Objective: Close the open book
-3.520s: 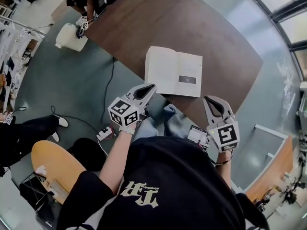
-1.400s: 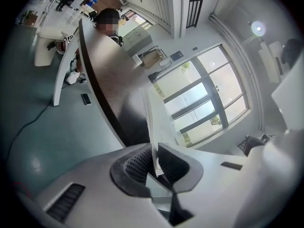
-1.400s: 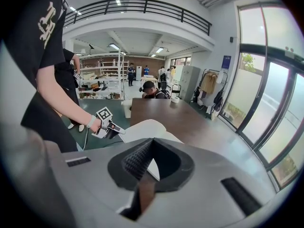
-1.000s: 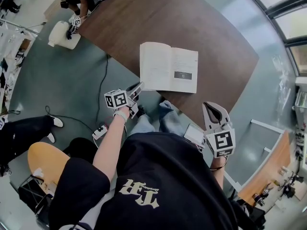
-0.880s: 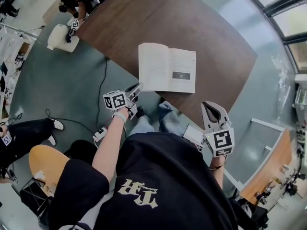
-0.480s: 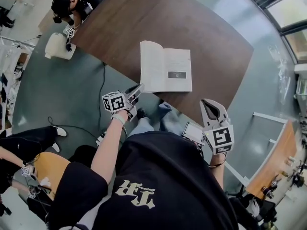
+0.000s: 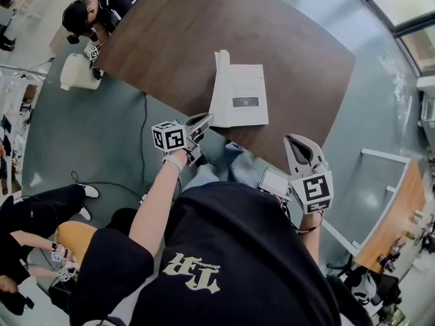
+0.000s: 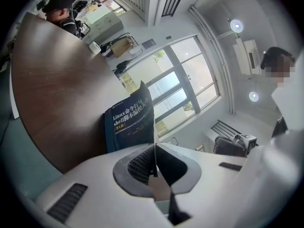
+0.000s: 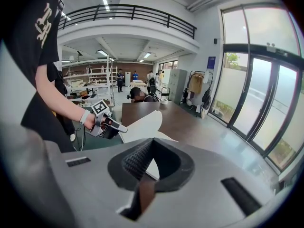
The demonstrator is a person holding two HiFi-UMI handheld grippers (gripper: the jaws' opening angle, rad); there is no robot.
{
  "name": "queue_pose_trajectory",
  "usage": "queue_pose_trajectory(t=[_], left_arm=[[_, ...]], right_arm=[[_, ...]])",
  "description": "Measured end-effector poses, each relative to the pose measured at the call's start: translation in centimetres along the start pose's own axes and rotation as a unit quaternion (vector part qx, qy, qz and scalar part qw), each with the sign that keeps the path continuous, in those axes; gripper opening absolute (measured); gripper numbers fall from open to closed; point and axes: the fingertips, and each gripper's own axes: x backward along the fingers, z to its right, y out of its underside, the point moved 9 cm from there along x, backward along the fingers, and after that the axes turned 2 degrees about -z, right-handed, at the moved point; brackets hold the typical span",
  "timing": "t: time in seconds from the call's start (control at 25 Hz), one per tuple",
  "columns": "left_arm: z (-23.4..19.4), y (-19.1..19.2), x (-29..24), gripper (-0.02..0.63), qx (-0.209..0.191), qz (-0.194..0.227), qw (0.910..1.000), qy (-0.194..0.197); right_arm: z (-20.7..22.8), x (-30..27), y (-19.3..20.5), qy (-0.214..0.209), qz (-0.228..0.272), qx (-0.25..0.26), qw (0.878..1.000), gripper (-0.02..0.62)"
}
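Table (image 7: 292,39) edge: book (image 7: 243,90) half-raised, seemingly against left gripper (image 7: 206,119).

The book (image 7: 239,97) lies on the table (image 7: 292,39), left tool (image 7: 208,117) beside it.

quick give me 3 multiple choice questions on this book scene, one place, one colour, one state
1. Where does the book lie? A on the floor; B on the brown table, near the person's edge; C on a chair.
2. What colour is its outer cover? A red; B yellow; C blue.
3. How does the book stand? A fully shut; B left half raised, right half flat; C both halves flat.
Answers: 1 B, the head view shows it on the tabletop; 2 C, the left gripper view faces the blue cover; 3 B, the left gripper sits at the raised half's corner.
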Motion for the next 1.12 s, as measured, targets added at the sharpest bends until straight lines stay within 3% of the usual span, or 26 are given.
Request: queue_pose_trajectory(t=[0.36,1.12], left_arm=[[2.3,0.8,-4.9,0.017,-0.015,-0.04,0.9989,0.02],[2.6,0.0,-8.7,0.017,-0.042,-0.098,0.9937,0.034]], right_arm=[[2.1,1.9,2.4,0.018,-0.001,-0.023,1.0,-0.012],[2.9,3.3,4.7,0.057,-0.002,-0.069,0.996,-0.012]])
